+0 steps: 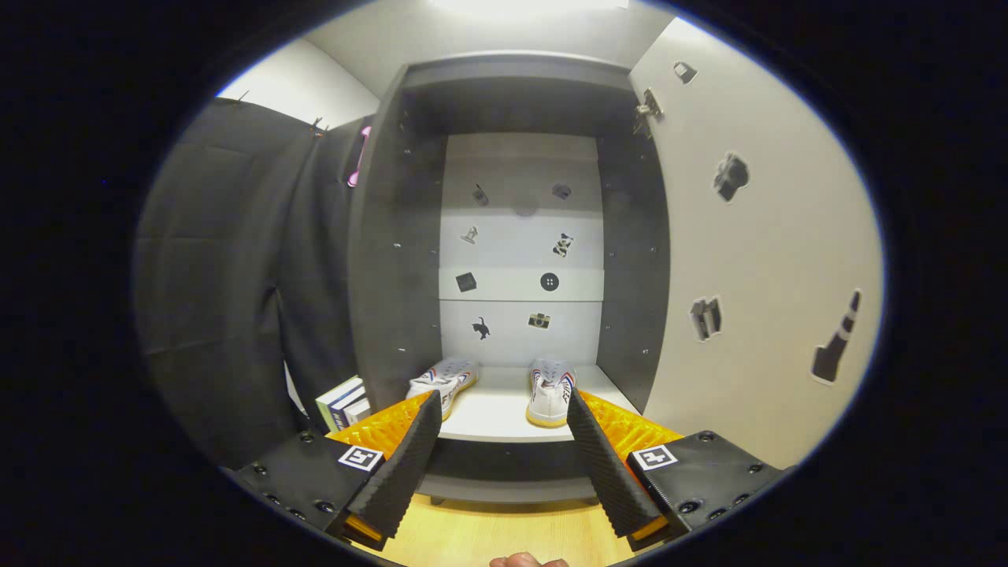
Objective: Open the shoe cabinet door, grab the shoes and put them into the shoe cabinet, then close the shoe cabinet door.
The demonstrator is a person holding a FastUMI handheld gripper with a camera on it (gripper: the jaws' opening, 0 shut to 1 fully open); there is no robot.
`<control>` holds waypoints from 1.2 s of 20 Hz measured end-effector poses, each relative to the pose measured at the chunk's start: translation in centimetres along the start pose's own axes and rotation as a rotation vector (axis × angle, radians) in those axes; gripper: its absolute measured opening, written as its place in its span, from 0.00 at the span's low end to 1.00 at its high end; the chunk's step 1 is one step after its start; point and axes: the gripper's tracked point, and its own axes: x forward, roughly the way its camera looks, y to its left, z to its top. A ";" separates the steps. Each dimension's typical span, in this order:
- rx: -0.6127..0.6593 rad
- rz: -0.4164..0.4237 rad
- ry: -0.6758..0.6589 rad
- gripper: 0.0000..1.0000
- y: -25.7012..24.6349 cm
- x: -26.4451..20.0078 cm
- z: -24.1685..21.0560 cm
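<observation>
Your gripper (500, 429) is spread and empty; both shoes (549, 391) sit on the shelf (496, 413) just ahead. The open door (756, 260) stands to your right, its edge nearest you; swing it left.

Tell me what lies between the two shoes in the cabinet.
Nothing: in the gripper view, bare white shelf separates the left shoe from the right shoe. The open gripper holds nothing.
</observation>
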 end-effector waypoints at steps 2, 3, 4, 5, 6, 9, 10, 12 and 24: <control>0.000 0.013 -0.014 0.99 -0.1 -3.4 0.0; -0.008 0.014 -0.020 0.99 -0.4 -5.1 0.0; -0.014 0.032 -0.022 0.99 -0.7 -7.0 -0.2; -0.007 0.064 -0.031 0.99 -0.4 -8.4 -0.1; -0.001 0.090 -0.037 0.99 -0.6 -10.0 -0.1; 0.017 0.075 -0.017 1.00 -3.5 -14.8 -0.4; 0.033 0.067 -0.010 1.00 -4.5 -16.1 -0.4; 0.049 0.055 -0.003 0.99 -6.7 -18.6 -0.3; 0.050 0.002 -0.003 0.98 -23.0 -23.8 -1.4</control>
